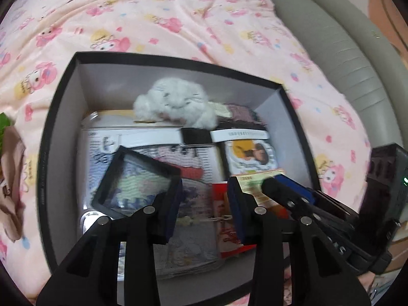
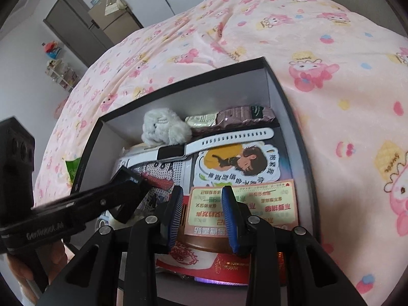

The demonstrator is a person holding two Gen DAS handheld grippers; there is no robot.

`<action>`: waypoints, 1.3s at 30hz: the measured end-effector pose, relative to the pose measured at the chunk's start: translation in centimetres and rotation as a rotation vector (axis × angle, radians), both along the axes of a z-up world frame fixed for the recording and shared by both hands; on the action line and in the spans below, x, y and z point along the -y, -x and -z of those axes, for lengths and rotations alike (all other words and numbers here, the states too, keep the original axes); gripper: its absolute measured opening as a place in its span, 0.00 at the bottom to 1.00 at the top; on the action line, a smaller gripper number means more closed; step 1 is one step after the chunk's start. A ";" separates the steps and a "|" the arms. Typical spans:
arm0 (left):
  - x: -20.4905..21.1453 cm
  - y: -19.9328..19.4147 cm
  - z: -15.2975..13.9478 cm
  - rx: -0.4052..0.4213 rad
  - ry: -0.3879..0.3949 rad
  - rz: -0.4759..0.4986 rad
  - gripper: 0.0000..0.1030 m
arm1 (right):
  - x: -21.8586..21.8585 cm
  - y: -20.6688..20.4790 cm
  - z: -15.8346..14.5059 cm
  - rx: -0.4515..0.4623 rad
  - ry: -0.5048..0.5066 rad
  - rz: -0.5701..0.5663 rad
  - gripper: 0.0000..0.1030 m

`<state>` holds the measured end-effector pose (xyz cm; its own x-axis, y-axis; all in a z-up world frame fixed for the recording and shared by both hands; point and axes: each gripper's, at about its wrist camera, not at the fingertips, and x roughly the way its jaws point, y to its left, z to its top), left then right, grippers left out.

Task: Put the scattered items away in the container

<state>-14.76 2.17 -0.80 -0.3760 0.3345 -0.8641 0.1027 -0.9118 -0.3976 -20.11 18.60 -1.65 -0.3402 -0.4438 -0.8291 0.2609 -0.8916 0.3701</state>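
Observation:
A black box [image 1: 178, 61] [image 2: 178, 81] with grey walls sits on a pink bedspread. Inside lie a white plush [image 1: 176, 102] [image 2: 163, 127], a white smartwatch [image 1: 196, 136] [image 2: 170, 153], a cartoon sticker [image 1: 251, 153] [image 2: 234, 163], a yellow-green card [image 1: 251, 181] [image 2: 267, 199] and a red packet [image 1: 224, 219]. A black frame [image 1: 135, 178] [image 2: 123, 209] leans tilted against the outer side of my left gripper's left finger. My left gripper [image 1: 206, 186] [image 2: 127, 178] is open with nothing between its pads. My right gripper [image 2: 202, 191] [image 1: 278, 182] hovers low over the card, pads apart, pinching nothing visible.
The pink cartoon bedspread [image 2: 318, 51] surrounds the box. A grey padded headboard [image 1: 344, 63] runs along the right. A beige and green item [image 1: 10, 173] lies left of the box. A hand [image 2: 30, 267] holds the left gripper. Dark cabinets [image 2: 76, 25] stand far back.

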 end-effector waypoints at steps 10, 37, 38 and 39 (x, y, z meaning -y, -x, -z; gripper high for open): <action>0.0 -1.5 0.6 0.048 -0.097 0.076 0.36 | 1.5 -0.5 1.2 0.033 -0.038 -0.054 0.27; 4.3 -2.4 0.0 0.055 -0.124 -0.023 0.36 | 4.7 -0.1 0.4 0.081 0.070 -0.111 0.30; 3.8 -2.3 0.1 0.075 -0.105 -0.007 0.37 | 4.2 -0.1 0.3 0.076 0.063 -0.096 0.30; 3.4 -2.4 0.3 0.101 -0.085 -0.003 0.36 | 3.8 -0.1 0.2 0.064 0.050 -0.082 0.30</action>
